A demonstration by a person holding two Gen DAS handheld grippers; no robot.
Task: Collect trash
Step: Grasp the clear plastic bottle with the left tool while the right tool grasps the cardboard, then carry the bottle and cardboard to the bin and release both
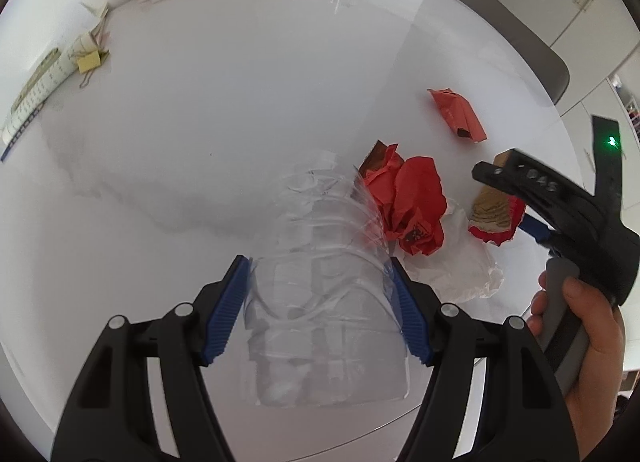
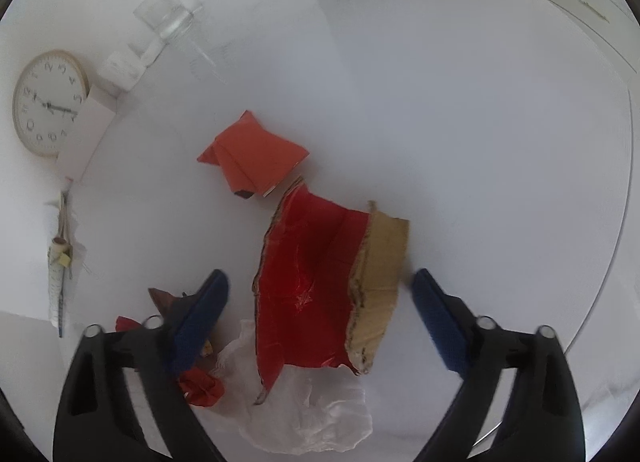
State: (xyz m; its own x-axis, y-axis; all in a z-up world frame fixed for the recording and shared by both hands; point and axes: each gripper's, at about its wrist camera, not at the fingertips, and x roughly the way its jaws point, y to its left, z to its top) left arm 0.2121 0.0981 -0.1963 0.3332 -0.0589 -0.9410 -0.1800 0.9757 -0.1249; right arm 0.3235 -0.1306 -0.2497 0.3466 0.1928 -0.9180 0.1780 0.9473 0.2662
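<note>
My left gripper [image 1: 318, 270] is shut on a clear plastic bag [image 1: 320, 302] and holds it above the white round table [image 1: 200, 102]. Trash lies to its right: a crumpled red paper [image 1: 416, 206], a folded red wrapper [image 1: 458, 114], a torn red-and-brown cardboard piece [image 1: 494, 218] and a crumpled clear film [image 1: 460, 270]. My right gripper [image 2: 320, 282] is open, its jaws either side of the cardboard piece [image 2: 320, 286]. The red wrapper [image 2: 254, 156] lies beyond it. The film [image 2: 316, 410] and red paper [image 2: 202, 386] lie below. The right gripper also shows in the left wrist view [image 1: 504, 190].
A wall clock [image 2: 48, 102], a white box [image 2: 86, 138] and a glass container [image 2: 168, 14] stand at the table's far side. A rolled calendar with a yellow note [image 1: 48, 74] lies at the left edge. A grey chair [image 1: 520, 38] stands behind the table.
</note>
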